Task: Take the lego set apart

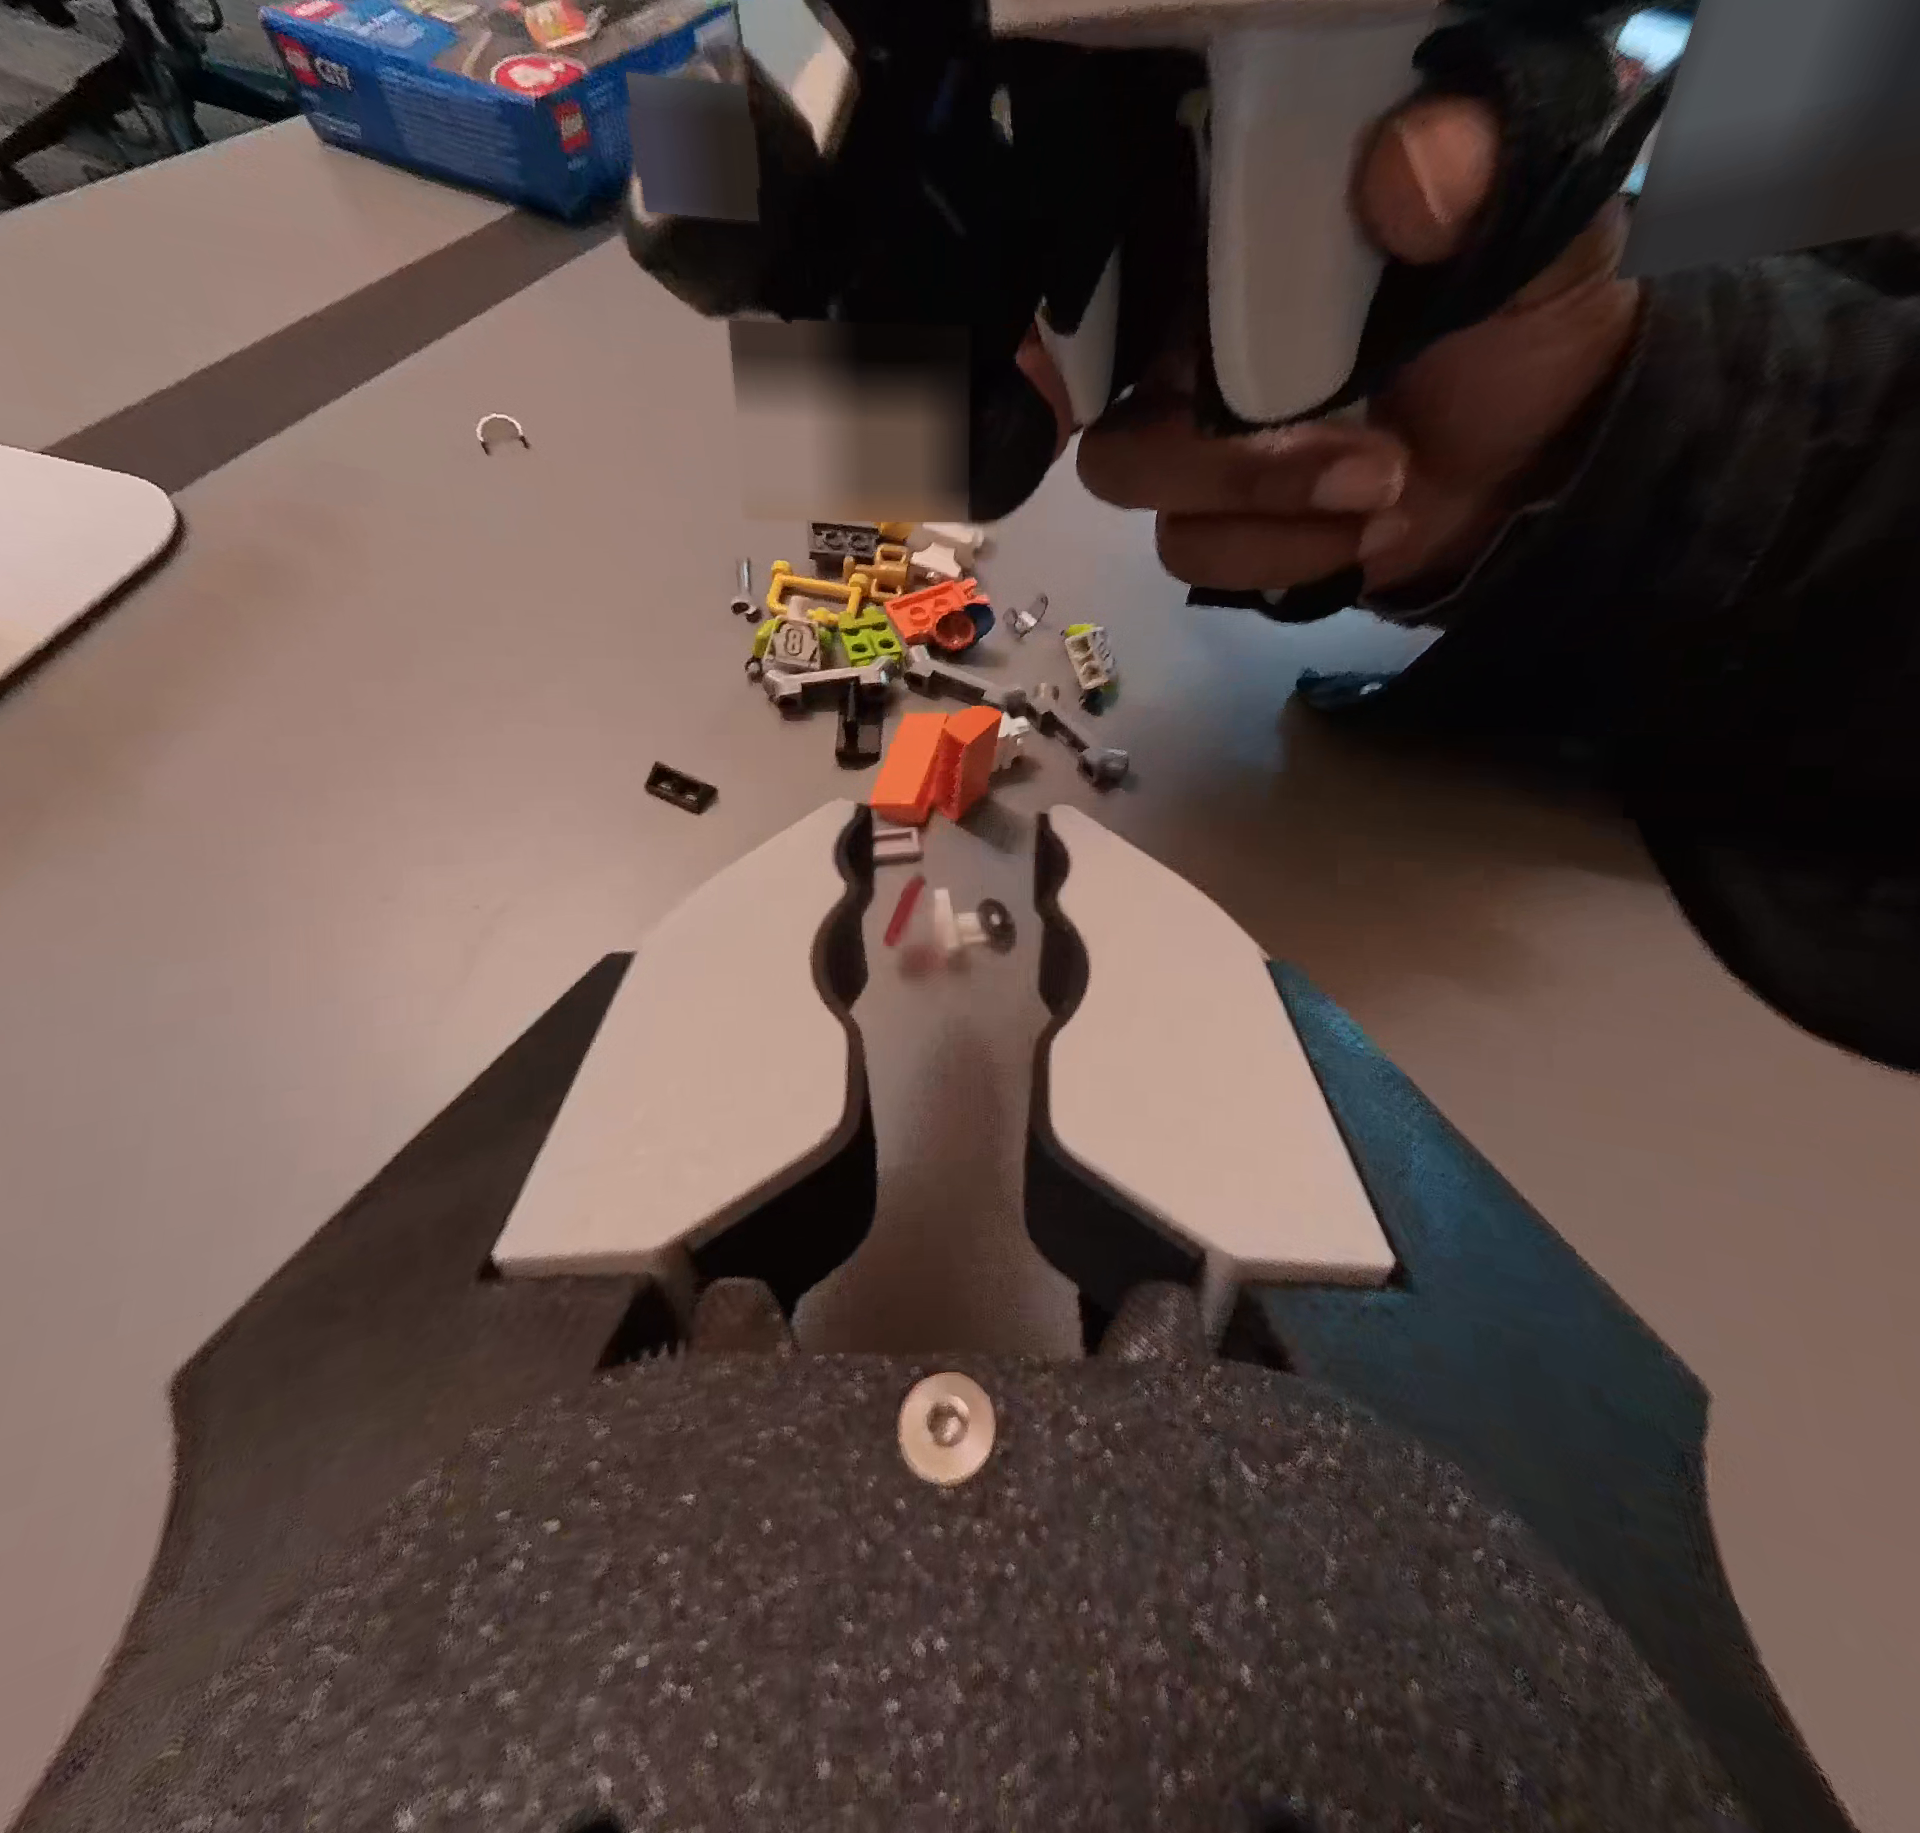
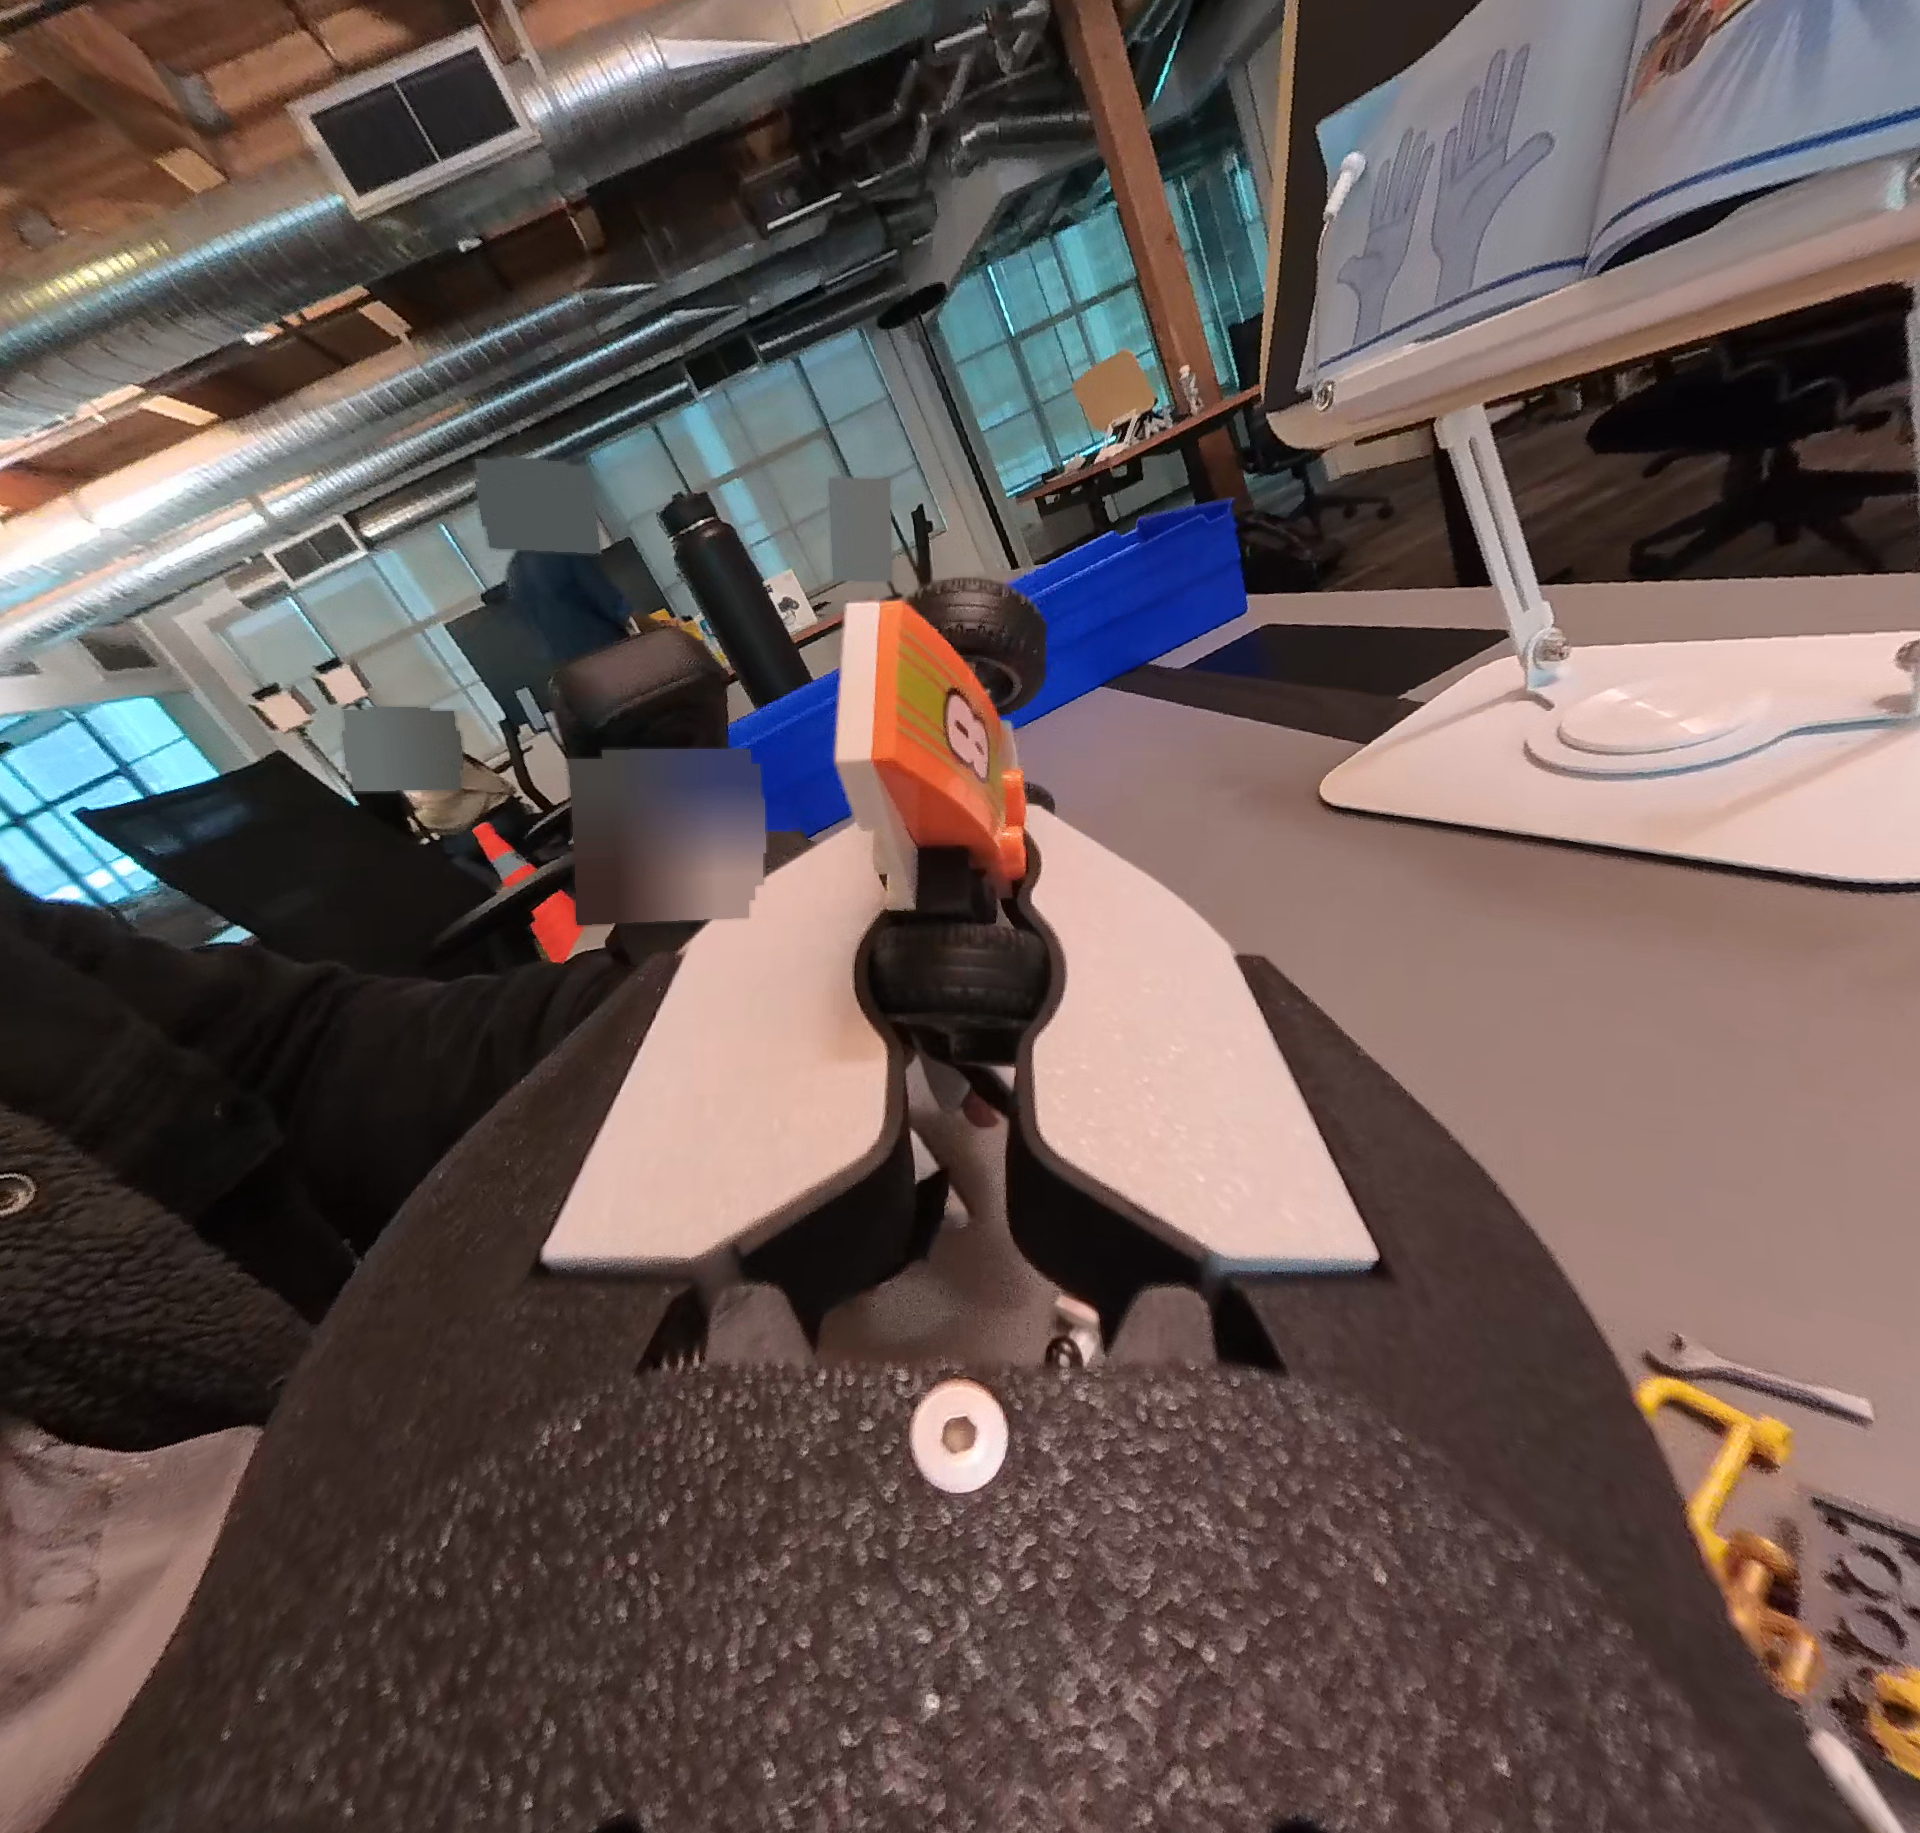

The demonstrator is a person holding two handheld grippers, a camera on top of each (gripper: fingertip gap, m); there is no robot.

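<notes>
My right gripper [image 2: 951,910] is shut on what is left of the lego car [image 2: 930,744]: an orange and white body panel with black wheels, held upright above the table. One wheel [image 2: 954,978] sits clamped between the fingers. My left gripper [image 1: 940,827] is open and empty, low over the grey table [image 1: 364,796]. Small loose pieces [image 1: 951,926] lie between its fingers. Just past its tips lies an orange block [image 1: 935,760], and beyond that a pile of loose lego pieces [image 1: 883,620]. The right gripper's handle [image 1: 1288,225], held by a gloved hand, hangs above the pile.
A blue lego box [image 1: 488,69] lies at the table's far left. A white stand base [image 2: 1662,755] holds an open booklet [image 2: 1621,121] on the right. A blue bin [image 2: 1122,588] stands behind the car. Yellow and grey pieces [image 2: 1725,1461] lie at lower right. Left tips to right tips: about 10 cm.
</notes>
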